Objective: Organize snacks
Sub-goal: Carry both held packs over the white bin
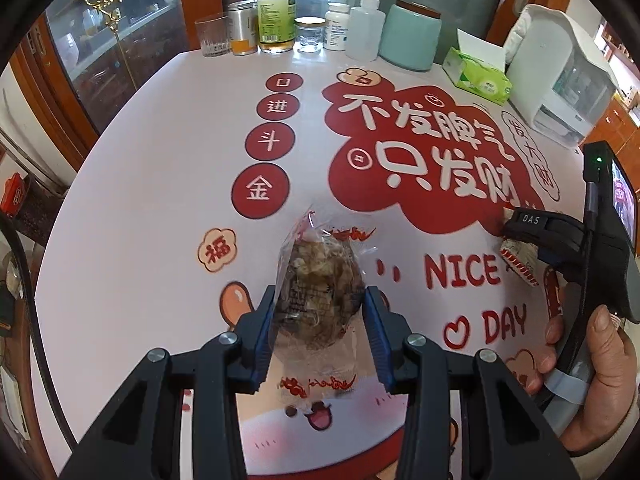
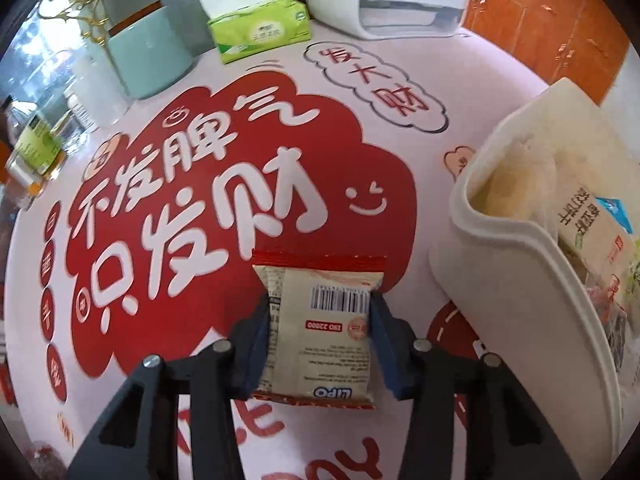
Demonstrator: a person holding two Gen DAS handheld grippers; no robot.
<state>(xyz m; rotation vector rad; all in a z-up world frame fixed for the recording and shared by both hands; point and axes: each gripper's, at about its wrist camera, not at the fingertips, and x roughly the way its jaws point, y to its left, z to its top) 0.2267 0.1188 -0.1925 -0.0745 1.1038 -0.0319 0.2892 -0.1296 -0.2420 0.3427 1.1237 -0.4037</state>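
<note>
Both grippers point steeply down at a table (image 1: pixel 140 208) covered with a red-and-white printed cloth. At the bottom of the left wrist view, the left gripper (image 1: pixel 320 332) has its two blue-padded fingers (image 1: pixel 262 340) partly apart and clamped on the sides of one clear bag (image 1: pixel 316 300) holding a brown pastry, just over the cloth. In the right wrist view, the right gripper (image 2: pixel 318 344) has its two fingers (image 2: pixel 384 344) pressed on the edges of one cream cracker packet (image 2: pixel 320 320) with a barcode and red ends. Just right of it stands one white basket (image 2: pixel 500 280) holding several wrapped snacks. At the table's far edge stand one white appliance (image 1: pixel 560 72), one mint jar (image 1: pixel 410 36), one green tissue pack (image 1: pixel 476 72), and several bottles and small jars.
</note>
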